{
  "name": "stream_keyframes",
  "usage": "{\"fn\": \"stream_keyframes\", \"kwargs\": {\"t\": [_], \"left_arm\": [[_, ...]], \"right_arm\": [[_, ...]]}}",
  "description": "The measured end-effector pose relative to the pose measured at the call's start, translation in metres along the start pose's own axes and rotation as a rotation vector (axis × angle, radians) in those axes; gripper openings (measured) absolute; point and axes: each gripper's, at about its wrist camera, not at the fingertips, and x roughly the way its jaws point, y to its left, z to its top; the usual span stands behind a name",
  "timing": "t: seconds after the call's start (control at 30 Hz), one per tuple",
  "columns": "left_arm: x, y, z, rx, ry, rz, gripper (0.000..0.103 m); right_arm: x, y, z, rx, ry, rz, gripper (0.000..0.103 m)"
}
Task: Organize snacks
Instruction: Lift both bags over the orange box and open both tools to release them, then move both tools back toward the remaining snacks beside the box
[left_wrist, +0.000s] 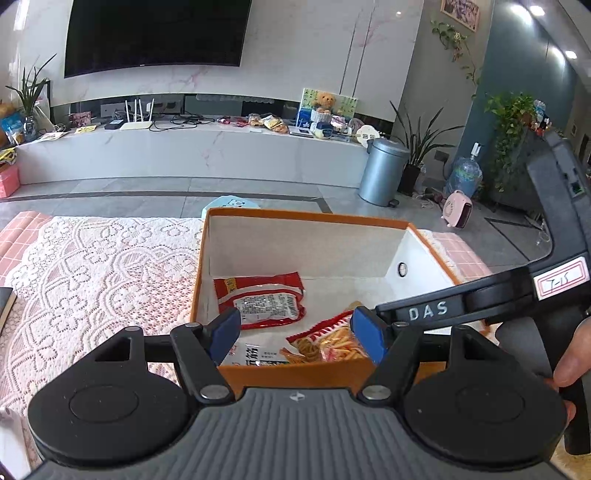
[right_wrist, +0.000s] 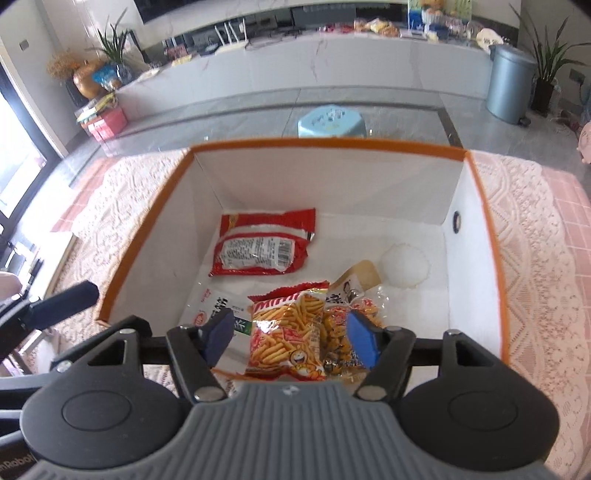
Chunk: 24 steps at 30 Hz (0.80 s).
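An orange box with a white inside (right_wrist: 458, 152) (left_wrist: 310, 216) stands on the lace-covered table. It holds several snacks: a red and white packet (right_wrist: 258, 245) (left_wrist: 260, 301) lying at the back left, a Mimi snack-stick bag (right_wrist: 286, 330) (left_wrist: 327, 341) at the front, a white and green packet (right_wrist: 214, 310), a brown nut packet (right_wrist: 343, 325) and a clear jelly cup (right_wrist: 404, 266). My right gripper (right_wrist: 291, 338) is open and empty, above the box's front, over the stick bag. My left gripper (left_wrist: 297, 332) is open and empty at the box's near wall.
The right gripper's black body (left_wrist: 517, 291) reaches across the box's right side in the left wrist view. A lace cloth (left_wrist: 92, 266) over a pink checked cover spreads to the left. Beyond the table are a blue stool (right_wrist: 330, 122), a grey bin (left_wrist: 384, 170) and a TV bench (left_wrist: 184, 151).
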Motion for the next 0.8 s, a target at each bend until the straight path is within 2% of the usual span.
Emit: {"fn": "stream_keyframes", "kwargs": {"t": [0.17,0.37,0.63,0.8], "left_arm": [[-0.022,-0.01,-0.005,0.003,-0.022,-0.009,0.083],[-0.047,-0.019,-0.011,-0.019,-0.009,-0.062,0.085],[-0.065,-0.029,-0.027,-0.019,0.048,-0.096,0.088],[-0.068,-0.033,-0.047,-0.012,0.116,-0.106,0.088]], "right_arm": [[-0.036,-0.001,-0.016,0.004,-0.063,0.017,0.075],[-0.076,-0.007,-0.045,0.041,-0.108,0.061,0.078],[-0.117,-0.01,-0.099,0.071,-0.215,0.063,0.079],[-0.127,-0.009,-0.134,0.093,-0.215,0.058,0.079]]}}
